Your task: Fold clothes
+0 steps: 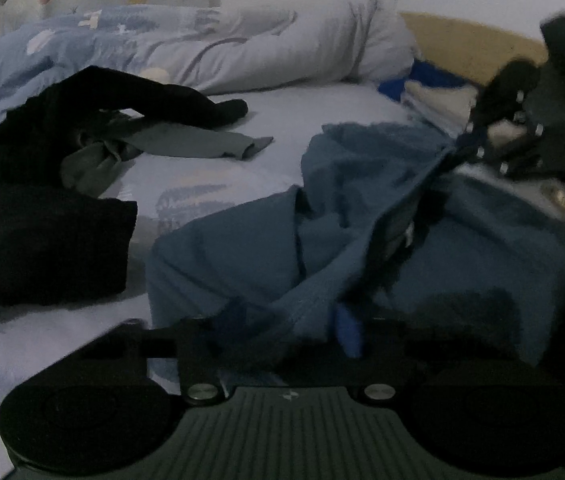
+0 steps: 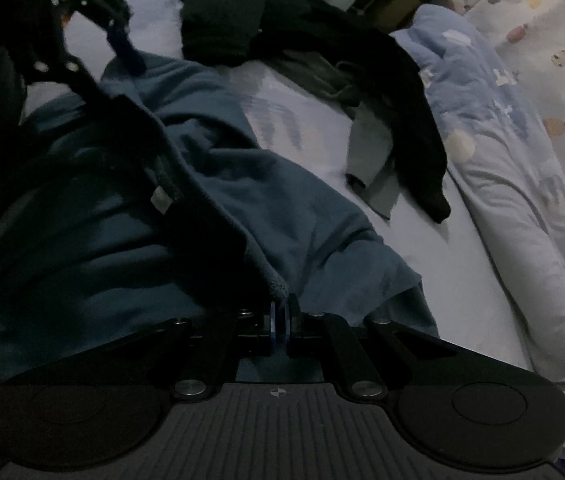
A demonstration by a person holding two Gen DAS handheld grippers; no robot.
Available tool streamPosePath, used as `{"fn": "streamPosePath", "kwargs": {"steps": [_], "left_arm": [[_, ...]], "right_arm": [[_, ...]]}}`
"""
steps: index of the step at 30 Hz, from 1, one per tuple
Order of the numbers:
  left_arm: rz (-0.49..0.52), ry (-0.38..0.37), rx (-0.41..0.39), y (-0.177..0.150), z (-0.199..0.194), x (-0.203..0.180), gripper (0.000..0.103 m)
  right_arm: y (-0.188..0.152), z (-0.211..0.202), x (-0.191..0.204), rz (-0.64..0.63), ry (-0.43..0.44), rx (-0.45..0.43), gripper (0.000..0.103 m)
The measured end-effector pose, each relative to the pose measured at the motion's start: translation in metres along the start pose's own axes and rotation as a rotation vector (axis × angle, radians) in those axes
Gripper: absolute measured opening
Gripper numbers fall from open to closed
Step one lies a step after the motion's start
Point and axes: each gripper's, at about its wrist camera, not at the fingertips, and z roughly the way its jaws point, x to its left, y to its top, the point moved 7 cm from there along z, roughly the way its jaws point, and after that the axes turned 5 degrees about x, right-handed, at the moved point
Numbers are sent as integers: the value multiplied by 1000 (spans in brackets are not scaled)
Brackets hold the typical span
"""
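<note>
The blue garment [image 1: 362, 220] lay crumpled across the bed [image 1: 302, 108], still bunched and creased, with no clean fold in it that I could see. My right gripper [image 2: 280, 320] had its jaws closed tight on an edge of that cloth, the fabric pinched between the pads. My left gripper [image 1: 310, 332] sat low over the near edge of the same garment; cloth lay between its jaws, but in that dim, blurred view I could not tell whether they were pressing on it or standing slightly apart.

I judged the step to be the taking-up: getting two holds on one edge before spreading the piece flat. The next move called for a firm left grip, then drawing both hands apart to pull the cloth taut without dragging it off the bed.

Further out, a black garment [image 1: 42, 220] and a grey one [image 1: 186, 142] waited in a loose heap near the pale quilt [image 1: 202, 48], well apart from the blue piece.
</note>
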Motion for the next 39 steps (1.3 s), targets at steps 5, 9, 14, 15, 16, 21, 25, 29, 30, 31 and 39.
{"fn": "streamPosePath", "kwargs": {"steps": [5, 9, 14, 15, 16, 21, 25, 29, 30, 31, 39], "left_arm": [[106, 72, -18, 2, -3, -7, 10], [108, 165, -72, 9, -17, -2, 9], [-51, 249, -203, 30, -60, 11, 8], [-94, 262, -240, 38, -72, 13, 8], [-125, 278, -279, 47, -85, 15, 8], [-259, 272, -452, 101, -148, 16, 8], [-335, 252, -589, 142, -198, 12, 8], [-340, 242, -726, 177, -254, -6, 8], [-335, 242, -751, 185, -266, -11, 8], [-329, 242, -773, 192, -277, -15, 8], [-233, 217, -941, 235, -366, -61, 8]], "right_arm": [[7, -9, -3, 71, -14, -32, 5], [16, -25, -6, 176, -41, -113, 5], [26, -60, -17, 353, -73, -238, 5], [29, -70, -20, 393, -86, -271, 5], [32, -80, -23, 432, -101, -306, 5], [50, -138, -45, 538, -214, -446, 5], [63, -195, -67, 550, -334, -536, 5], [71, -256, -86, 546, -444, -622, 5], [72, -270, -91, 545, -468, -643, 5], [73, -286, -95, 541, -493, -662, 5], [70, -412, -100, 464, -695, -792, 5]]}}
